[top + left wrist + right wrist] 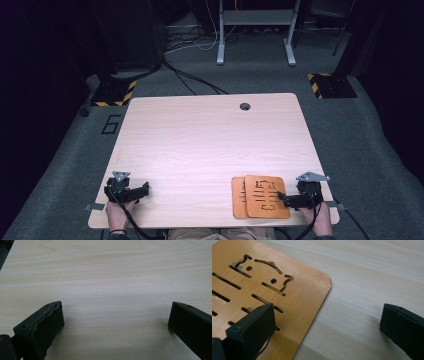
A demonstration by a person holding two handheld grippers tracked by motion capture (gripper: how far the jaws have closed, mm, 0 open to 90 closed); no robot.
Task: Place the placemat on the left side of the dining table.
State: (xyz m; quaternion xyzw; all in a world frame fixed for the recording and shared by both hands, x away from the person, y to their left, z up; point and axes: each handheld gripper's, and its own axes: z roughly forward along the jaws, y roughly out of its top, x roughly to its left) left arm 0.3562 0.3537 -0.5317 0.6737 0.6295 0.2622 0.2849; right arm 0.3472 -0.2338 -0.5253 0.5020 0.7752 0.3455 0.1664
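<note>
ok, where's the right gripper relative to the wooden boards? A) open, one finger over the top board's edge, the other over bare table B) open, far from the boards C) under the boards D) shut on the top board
A: the right gripper is open, with one finger above the top board and the other above the table.

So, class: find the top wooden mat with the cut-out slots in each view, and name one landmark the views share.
High view: top mat, near right, over a second mat.
Left gripper view: bare table, no mat.
Right gripper view: left half, under one jaw of the right gripper.
Shared landmark: the pale wood table.
</note>
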